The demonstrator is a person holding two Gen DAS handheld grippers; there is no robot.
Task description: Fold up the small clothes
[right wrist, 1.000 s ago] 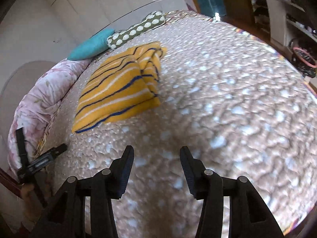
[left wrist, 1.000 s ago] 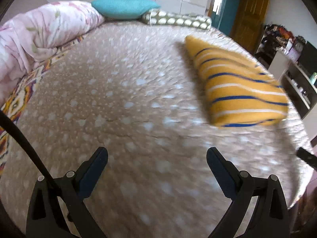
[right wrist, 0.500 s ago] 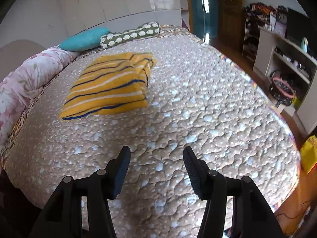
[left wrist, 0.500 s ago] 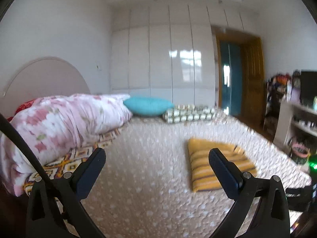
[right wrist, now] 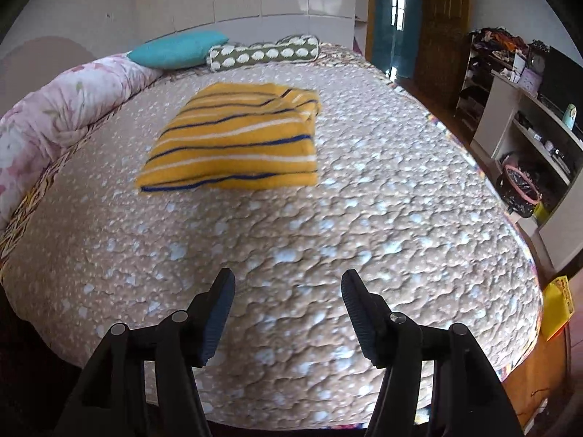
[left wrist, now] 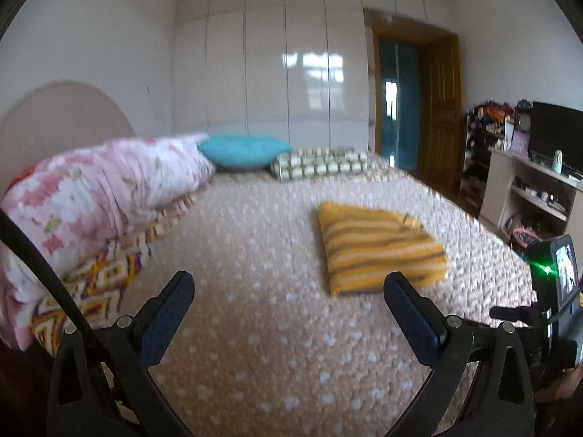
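Note:
A folded yellow garment with blue and white stripes (right wrist: 237, 145) lies flat on the beige spotted bedspread (right wrist: 328, 240), toward the far half of the bed; the left wrist view has the same garment (left wrist: 379, 251) right of centre. My right gripper (right wrist: 288, 284) hovers over the near part of the bed, well short of the garment, its jaws opening with nothing between them. My left gripper (left wrist: 288, 284) is open wide and empty, held above the bed's near edge. The right hand's gripper body (left wrist: 554, 291) shows at the right edge of the left wrist view.
A pink floral quilt (left wrist: 91, 196) is bunched along the bed's left side, with a teal pillow (left wrist: 244, 151) and a green spotted bolster (left wrist: 320, 164) at the far end. White wardrobes (left wrist: 284, 73), a wooden door (left wrist: 437, 109) and shelves with a screen (left wrist: 539, 182) stand beyond and to the right.
The left gripper rose and tilted up, so the wardrobes and door came into view. The right gripper drew back from the garment, rolled, and its jaws spread wider.

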